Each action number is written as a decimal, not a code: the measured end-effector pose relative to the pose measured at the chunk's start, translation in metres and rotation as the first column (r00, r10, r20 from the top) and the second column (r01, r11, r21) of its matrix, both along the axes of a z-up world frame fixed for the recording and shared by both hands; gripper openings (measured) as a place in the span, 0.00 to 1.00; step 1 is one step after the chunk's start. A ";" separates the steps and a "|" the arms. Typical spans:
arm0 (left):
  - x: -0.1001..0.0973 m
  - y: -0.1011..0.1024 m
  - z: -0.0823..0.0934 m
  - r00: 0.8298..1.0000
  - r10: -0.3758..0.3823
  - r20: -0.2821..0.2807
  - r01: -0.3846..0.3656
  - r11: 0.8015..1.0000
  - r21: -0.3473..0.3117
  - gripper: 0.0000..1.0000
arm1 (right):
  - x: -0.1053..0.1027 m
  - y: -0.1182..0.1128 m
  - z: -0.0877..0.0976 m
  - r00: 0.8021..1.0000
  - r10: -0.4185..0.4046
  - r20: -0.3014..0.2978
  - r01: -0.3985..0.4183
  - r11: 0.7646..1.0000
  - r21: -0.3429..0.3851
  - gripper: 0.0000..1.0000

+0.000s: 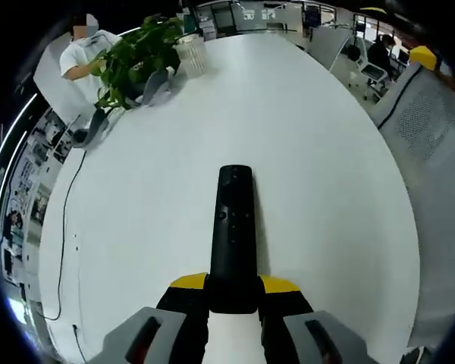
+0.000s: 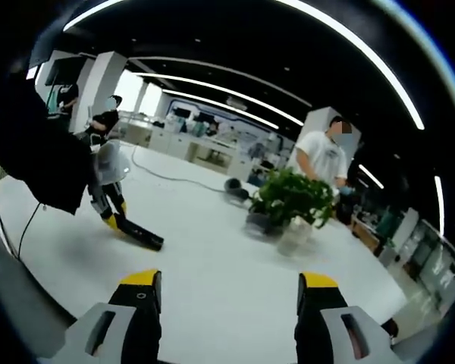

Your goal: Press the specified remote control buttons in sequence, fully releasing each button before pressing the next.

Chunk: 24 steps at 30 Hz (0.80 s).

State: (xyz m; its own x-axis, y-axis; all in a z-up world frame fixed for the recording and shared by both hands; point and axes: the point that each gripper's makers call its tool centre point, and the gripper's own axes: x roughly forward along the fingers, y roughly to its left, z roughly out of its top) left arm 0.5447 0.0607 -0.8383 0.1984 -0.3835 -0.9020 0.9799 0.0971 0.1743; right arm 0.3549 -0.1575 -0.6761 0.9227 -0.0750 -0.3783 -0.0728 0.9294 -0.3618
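Left gripper view: left gripper (image 1: 233, 302) jaws clamp slim black plastic remote (image 1: 233, 227) at near end; rigid, light. Right gripper (image 2: 229, 297) jaws apart.

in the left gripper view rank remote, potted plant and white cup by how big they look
1. remote, largest, though nearest the camera
2. potted plant
3. white cup, smallest; plant and cup sit far off
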 end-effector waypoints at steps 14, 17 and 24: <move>0.064 0.007 -0.006 0.999 0.012 0.041 -0.015 0.998 0.055 0.24 | 0.000 -0.003 -0.004 1.000 -0.014 -0.022 0.013 1.000 -0.023 0.68; 0.082 0.009 -0.005 0.998 0.030 0.056 -0.034 0.997 0.064 0.24 | 0.000 -0.004 -0.006 0.999 -0.019 -0.031 0.018 0.999 -0.029 0.67; 0.109 0.005 -0.004 0.998 0.007 0.070 -0.012 0.998 0.066 0.24 | 0.000 -0.004 -0.008 0.999 -0.023 -0.043 0.021 0.999 -0.035 0.66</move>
